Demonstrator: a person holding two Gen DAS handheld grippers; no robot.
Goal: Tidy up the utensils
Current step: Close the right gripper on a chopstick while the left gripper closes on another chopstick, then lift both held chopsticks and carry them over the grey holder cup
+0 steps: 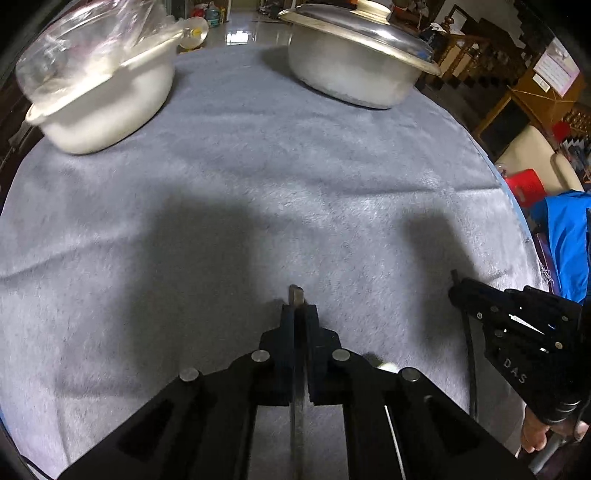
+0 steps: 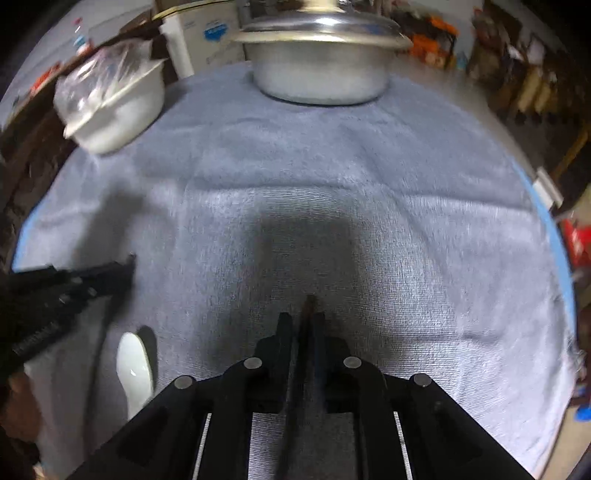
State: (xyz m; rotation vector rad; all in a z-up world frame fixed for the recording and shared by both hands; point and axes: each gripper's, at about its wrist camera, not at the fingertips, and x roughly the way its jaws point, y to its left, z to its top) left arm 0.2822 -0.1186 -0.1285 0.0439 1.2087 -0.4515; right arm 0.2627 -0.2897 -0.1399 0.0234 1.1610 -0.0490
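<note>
I have both sets of tongs closed on something thin. In my left tongs (image 1: 297, 314) a flat metal utensil handle (image 1: 296, 295) is pinched edge-on, its squared end poking just past the tips toward 12 o'clock and the rest running back under the camera; I cannot tell what kind of utensil it is. My right tongs (image 2: 303, 325) are clamped the same way on a dark slim handle (image 2: 309, 306), brownish at the tip, too blurred for me to name.

From the left view the right tongs sit at about 4 o'clock, near but apart from mine, with a dark stem hanging down beside them. From the right view the left tongs come in at 9 o'clock, and a white ceramic spoon (image 2: 133, 363) lies on the grey cloth (image 2: 332, 184) at 8 o'clock, just beside them, not held by anything.

Farther out on the surface, well apart from both tongs, stand a white pot (image 1: 110, 99) with a clear cover at 10 o'clock and a metal pot (image 1: 351, 70) under a steel lid (image 1: 362, 29) at 1 o'clock. Both are covered.

As I judge it, the job is in its middle: two utensils are picked up and in the air, none visibly put away, and the white spoon is still to be collected. I see no tray or holder, so where they should go I cannot tell.
</note>
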